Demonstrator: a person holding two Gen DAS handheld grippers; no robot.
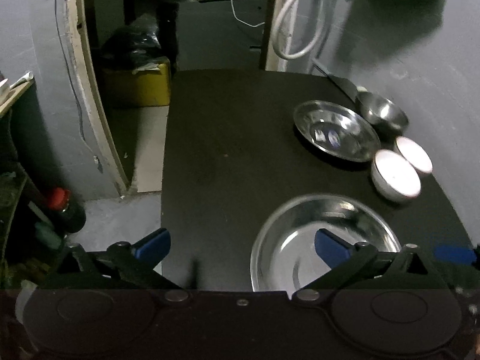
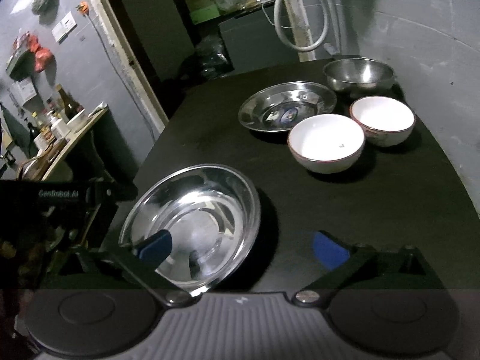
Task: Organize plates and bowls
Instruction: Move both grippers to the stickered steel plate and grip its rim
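A dark surface [image 2: 345,210] fills the middle of both views, with grey walls behind it and a doorway with a pale frame at upper left. A white hose [image 2: 288,15] loops down the wall at the top centre. In the right wrist view a cluttered side shelf with bottles [image 2: 64,108] sits at the left edge.

On the surface, a large steel plate [image 2: 195,219] lies at lower centre of the right wrist view. A second steel plate [image 2: 285,105] lies further back, with a steel bowl [image 2: 358,75] behind it at upper right. Two white bowls stand side by side just in front of these: the nearer white bowl [image 2: 327,141] and the farther white bowl [image 2: 382,120], close to touching.

The left tool [image 1: 241,243] has its jaws spread wide and holds nothing; its right blue pad hangs over the large steel plate's rim. The right tool [image 2: 241,246] is likewise spread wide and empty, its left pad over that plate's basin. Both tools point downward at a slant toward the surface.
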